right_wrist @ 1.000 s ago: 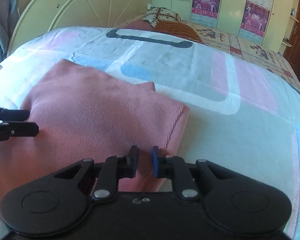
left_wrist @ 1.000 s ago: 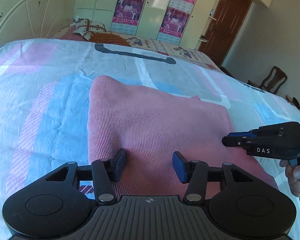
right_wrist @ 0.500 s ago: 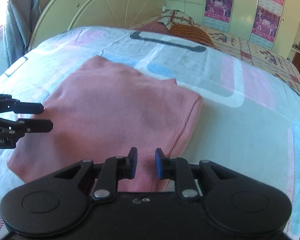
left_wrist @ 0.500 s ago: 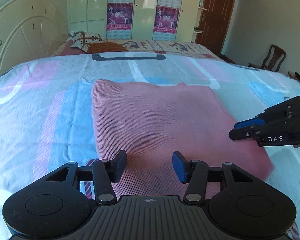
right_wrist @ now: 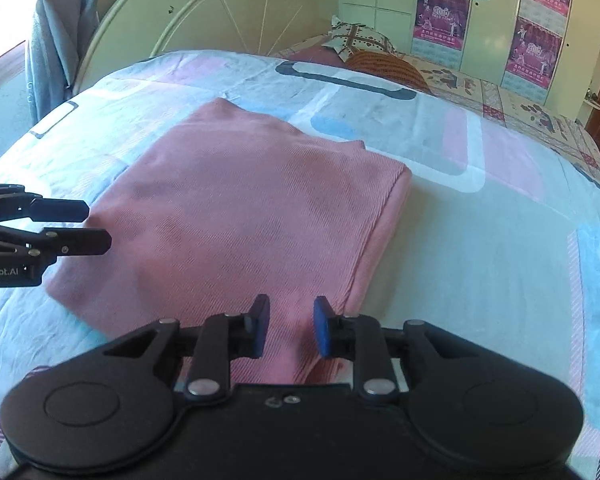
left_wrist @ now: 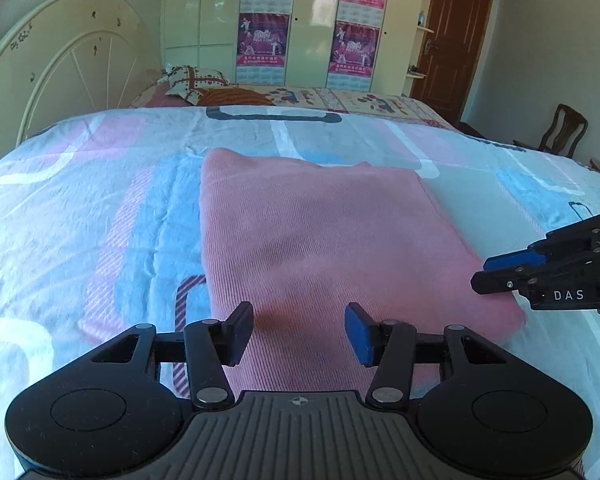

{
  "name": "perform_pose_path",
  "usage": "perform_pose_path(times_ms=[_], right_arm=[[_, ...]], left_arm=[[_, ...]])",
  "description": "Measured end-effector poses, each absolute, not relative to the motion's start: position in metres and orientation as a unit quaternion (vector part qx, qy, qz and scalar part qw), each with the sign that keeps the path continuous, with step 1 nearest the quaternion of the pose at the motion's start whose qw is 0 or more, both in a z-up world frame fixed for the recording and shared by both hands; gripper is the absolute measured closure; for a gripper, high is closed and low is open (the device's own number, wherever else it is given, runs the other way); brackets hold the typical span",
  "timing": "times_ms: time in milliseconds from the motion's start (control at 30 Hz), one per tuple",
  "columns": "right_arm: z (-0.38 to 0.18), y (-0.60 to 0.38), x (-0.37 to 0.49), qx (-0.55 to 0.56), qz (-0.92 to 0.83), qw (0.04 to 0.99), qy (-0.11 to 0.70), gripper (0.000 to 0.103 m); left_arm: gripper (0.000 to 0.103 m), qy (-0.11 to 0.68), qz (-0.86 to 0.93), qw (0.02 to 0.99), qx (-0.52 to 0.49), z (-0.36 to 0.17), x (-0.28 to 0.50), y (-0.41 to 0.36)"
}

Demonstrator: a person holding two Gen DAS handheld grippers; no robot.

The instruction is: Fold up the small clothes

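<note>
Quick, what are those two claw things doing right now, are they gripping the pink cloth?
Left gripper: open, holding nothing, above the pink garment.
Right gripper: open, holding nothing, over the garment's near edge.

We read "DAS" on the right gripper (left_wrist: 478, 274) — and "Robot.AI" on the left gripper (right_wrist: 96, 226); the wardrobe posters (left_wrist: 262, 40) stay illegible.
</note>
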State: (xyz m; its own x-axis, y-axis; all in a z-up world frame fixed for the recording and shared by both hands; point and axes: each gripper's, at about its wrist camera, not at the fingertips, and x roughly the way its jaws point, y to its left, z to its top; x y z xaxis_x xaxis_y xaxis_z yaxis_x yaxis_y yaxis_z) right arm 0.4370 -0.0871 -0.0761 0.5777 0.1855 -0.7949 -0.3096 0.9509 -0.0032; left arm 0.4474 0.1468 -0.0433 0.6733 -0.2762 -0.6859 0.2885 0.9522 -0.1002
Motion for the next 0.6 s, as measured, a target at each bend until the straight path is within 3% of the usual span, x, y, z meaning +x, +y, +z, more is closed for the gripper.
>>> perform_pose_path(times_ms=[200, 267, 467, 600], right_arm=[[-0.099, -0.096, 0.423, -0.078, 0.123, 0.873, 0.465, 0.089], [-0.108, -0.101, 0.423, -0.075, 0.112, 0.872, 0.471, 0.083], [-0.114, -0.109, 0.418, -0.039, 0.105, 0.879, 0.464, 0.081], [-0.095, -0.111, 0.397, -0.024, 0.105, 0.889, 0.446, 0.091]], left_arm=[[0.052, 0.411, -0.131, 0.902, -0.015, -0.069, 0.426, 0.158], [0.052, 0.418, -0.122, 0.900, -0.012, -0.083, 0.425, 0.158], [0.052, 0.410, -0.101, 0.906, -0.016, -0.084, 0.423, 0.153], [0.052, 0.392, -0.095, 0.915, -0.024, -0.061, 0.396, 0.150]])
